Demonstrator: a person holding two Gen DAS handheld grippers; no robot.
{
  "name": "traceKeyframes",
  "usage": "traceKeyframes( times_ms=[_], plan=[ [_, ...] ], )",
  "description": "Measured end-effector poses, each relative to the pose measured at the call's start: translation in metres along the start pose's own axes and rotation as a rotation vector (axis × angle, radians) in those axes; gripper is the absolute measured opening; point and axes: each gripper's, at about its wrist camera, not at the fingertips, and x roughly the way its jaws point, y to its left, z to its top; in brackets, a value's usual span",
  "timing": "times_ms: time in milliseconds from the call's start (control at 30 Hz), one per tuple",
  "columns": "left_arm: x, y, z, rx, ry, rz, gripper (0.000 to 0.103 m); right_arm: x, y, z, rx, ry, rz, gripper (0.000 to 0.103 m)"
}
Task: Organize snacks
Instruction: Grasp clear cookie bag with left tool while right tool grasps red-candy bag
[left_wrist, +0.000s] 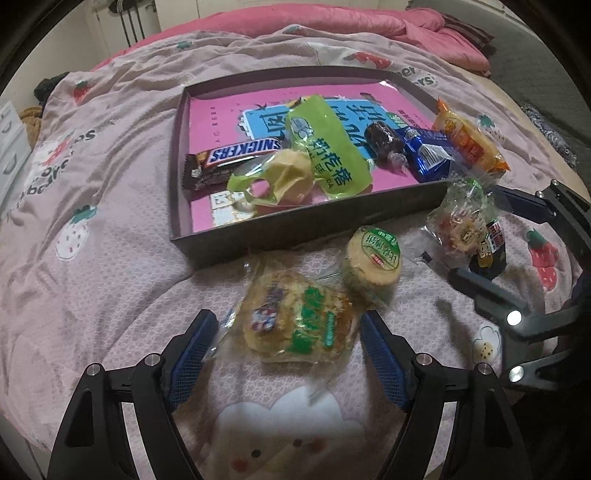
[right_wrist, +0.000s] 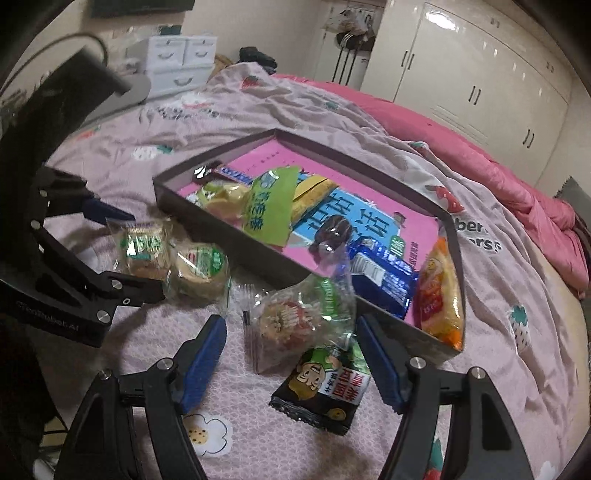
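On the pink strawberry-print quilt (left_wrist: 110, 229), four wrapped snacks lie loose in front of a shallow dark tray (left_wrist: 295, 236). Left gripper (left_wrist: 288, 350) hovers over a clear-wrapped pastry (left_wrist: 299, 325) with green print; jaws spread, blue pads either side of the wrapper, no squeeze visible. The pack's long axis runs roughly across the gap between the fingers. Just beyond it sits a round cake (left_wrist: 373, 258) with a green label, tilted, face toward the camera; writing too small to read.

Right gripper (right_wrist: 291, 354) is likewise released, straddling a clear bag (right_wrist: 295, 317) with a red-and-white round sweet inside, and a black sachet (right_wrist: 325, 391) with a cartoon face and Chinese characters. The sachet's long axis points away from the right wrist camera, toward the tray wall; it sits close to the right-hand pad, contact not clear.

Inside the tray: a SNICKERS bar (left_wrist: 236, 155) lying along the left side, a lime-green pack (left_wrist: 325, 155) with Chinese print running diagonally, a dark wrapped sweet (left_wrist: 384, 142), a blue biscuit pack (left_wrist: 428, 151), and an orange snack pack (left_wrist: 469, 144) leaning on the right wall. The tray floor shows a pink and blue printed sheet.

The near tray wall stands between both grippers and the tray contents. White drawers (right_wrist: 177, 59) and wardrobe doors (right_wrist: 480, 74) stand behind the bed.
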Motion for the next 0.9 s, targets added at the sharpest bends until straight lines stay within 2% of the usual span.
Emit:
traceKeyframes(
  times_ms=[267, 433, 533, 700, 900],
  plan=[
    [0.006, 0.0, 0.003, 0.009, -0.015, -0.017, 0.083, 0.02, 0.004, -0.002, -0.042, 0.026, 0.01, 0.072],
    [0.007, 0.002, 0.003, -0.001, -0.014, -0.028, 0.083, 0.026, 0.007, -0.002, -0.066, 0.023, 0.02, 0.064],
    [0.007, 0.004, 0.003, -0.003, -0.014, -0.034, 0.083, 0.028, 0.004, -0.002, -0.054, 0.018, 0.042, 0.062],
    [0.007, 0.007, 0.003, -0.008, -0.019, -0.041, 0.083, 0.029, 0.0, -0.001, -0.041, 0.019, 0.065, 0.05],
    [0.005, 0.001, 0.002, 0.001, -0.023, -0.028, 0.078, 0.027, -0.015, 0.0, 0.065, 0.021, 0.153, 0.048]
  ],
)
